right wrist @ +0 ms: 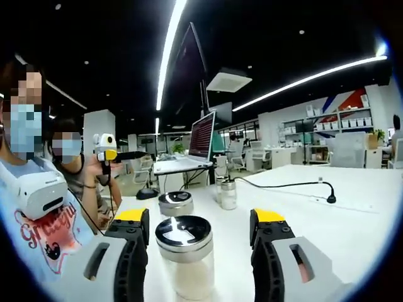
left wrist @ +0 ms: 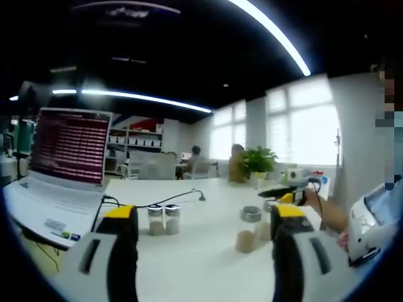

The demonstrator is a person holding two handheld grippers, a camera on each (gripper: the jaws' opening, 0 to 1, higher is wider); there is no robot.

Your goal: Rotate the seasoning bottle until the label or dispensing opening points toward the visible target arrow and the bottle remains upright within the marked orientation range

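Between the spread jaws of the right gripper point(right wrist: 200, 236), at 6 o'clock, the seasoning bottle point(right wrist: 184, 255) stands upright on the white table point(right wrist: 352, 207), bracketed for turning; left gripper point(left wrist: 203, 229) likewise spread.

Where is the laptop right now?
The open laptop sits on the white table at the left of the left gripper view, beyond the pair of small shaker bottles; in the right gripper view it stands far behind the jars.
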